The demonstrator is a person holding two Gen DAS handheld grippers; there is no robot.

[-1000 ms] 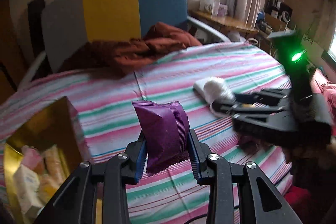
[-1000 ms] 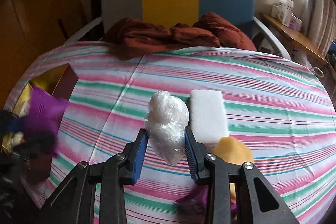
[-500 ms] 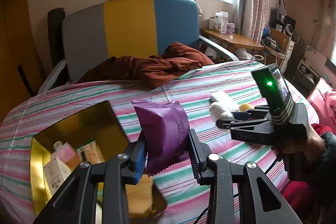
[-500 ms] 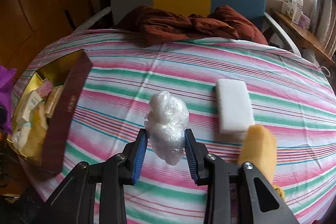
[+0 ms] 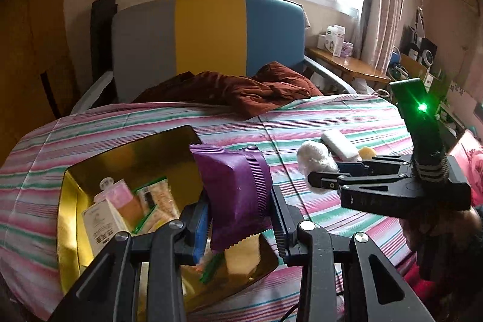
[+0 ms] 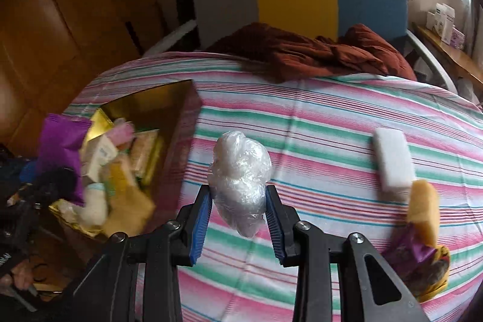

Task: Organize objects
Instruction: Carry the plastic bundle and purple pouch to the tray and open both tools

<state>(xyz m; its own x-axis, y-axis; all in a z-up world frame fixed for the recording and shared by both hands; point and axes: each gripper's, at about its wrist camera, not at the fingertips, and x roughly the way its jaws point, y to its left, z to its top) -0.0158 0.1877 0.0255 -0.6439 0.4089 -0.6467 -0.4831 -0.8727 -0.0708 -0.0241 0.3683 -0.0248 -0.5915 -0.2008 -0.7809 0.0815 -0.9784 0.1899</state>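
The left gripper (image 5: 240,219) clamps a crinkled purple foil snack packet (image 5: 234,192), upright, above the gold-lined open box (image 5: 71,201) of small toiletries. The right gripper (image 6: 238,216) pinches a crumpled clear plastic-wrap ball (image 6: 241,177) over the striped bedsheet (image 6: 332,122).

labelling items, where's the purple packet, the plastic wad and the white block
purple packet (image 5: 234,189), left wrist view, front face
plastic wad (image 6: 241,171), right wrist view, crumpled middle
white block (image 6: 391,162), right wrist view, top face
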